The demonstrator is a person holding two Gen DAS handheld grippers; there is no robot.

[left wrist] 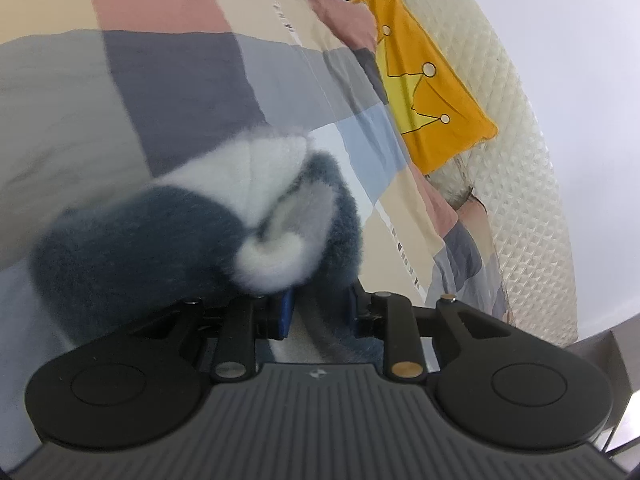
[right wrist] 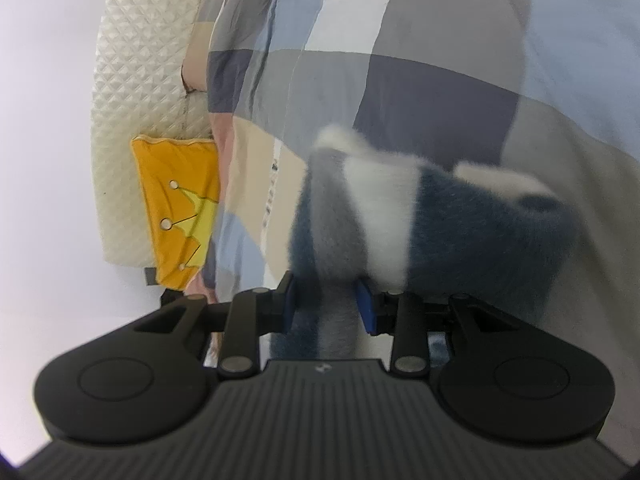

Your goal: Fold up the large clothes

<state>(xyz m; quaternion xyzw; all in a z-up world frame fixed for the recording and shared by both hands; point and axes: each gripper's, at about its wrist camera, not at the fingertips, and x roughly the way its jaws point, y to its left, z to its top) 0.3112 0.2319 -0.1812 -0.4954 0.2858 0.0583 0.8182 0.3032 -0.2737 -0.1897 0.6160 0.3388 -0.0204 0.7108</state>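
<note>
Fuzzy garment (left wrist: 132, 240) seemingly between both grippers' jaws.

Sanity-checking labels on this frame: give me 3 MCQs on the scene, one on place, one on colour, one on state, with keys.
1. Where does the yellow crown cushion lie?
A. on the floor
B. at the bed's edge, against the cream quilted headboard
C. in a gripper

2. What colours is the fluffy garment?
A. red and black
B. all green
C. dark blue-grey and white

3. What is the right gripper doing?
A. clamped on the garment
B. open and empty
C. holding the cushion

Key: B, its edge rests against the quilted panel beside the checked bedspread; C, both views show those bands; A, fleece fills the gap between its blue pads.
</note>
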